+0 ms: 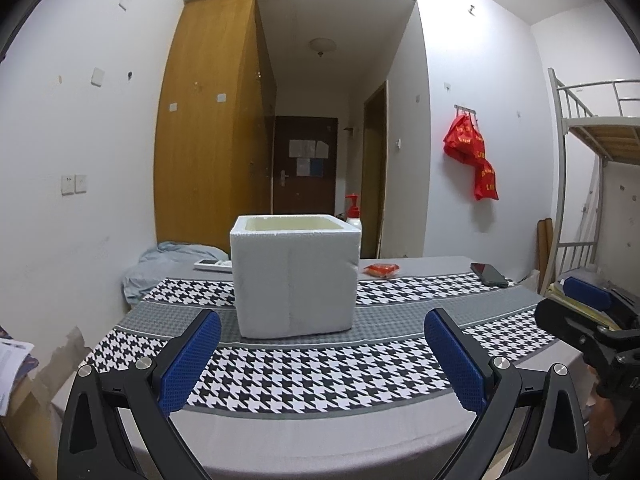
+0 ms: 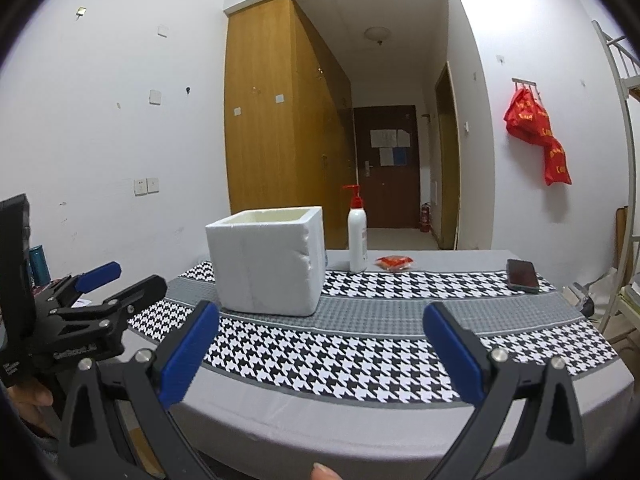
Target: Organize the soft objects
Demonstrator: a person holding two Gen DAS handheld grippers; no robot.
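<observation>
A white foam box (image 1: 295, 276) with an open top stands on the table's houndstooth cloth (image 1: 320, 368); its inside is hidden. It also shows in the right wrist view (image 2: 266, 260). A small red soft packet (image 1: 382, 269) lies behind it to the right, also in the right wrist view (image 2: 395, 263). My left gripper (image 1: 322, 330) is open and empty, short of the box. My right gripper (image 2: 320, 330) is open and empty, to the right of the box. Each gripper shows at the edge of the other's view.
A white pump bottle with a red top (image 2: 357, 236) stands behind the box. A dark phone (image 2: 521, 275) lies at the table's right. A white remote (image 1: 214, 265) and a blue-grey cloth bundle (image 1: 164, 264) lie at the far left. A metal bunk bed (image 1: 592, 152) stands to the right.
</observation>
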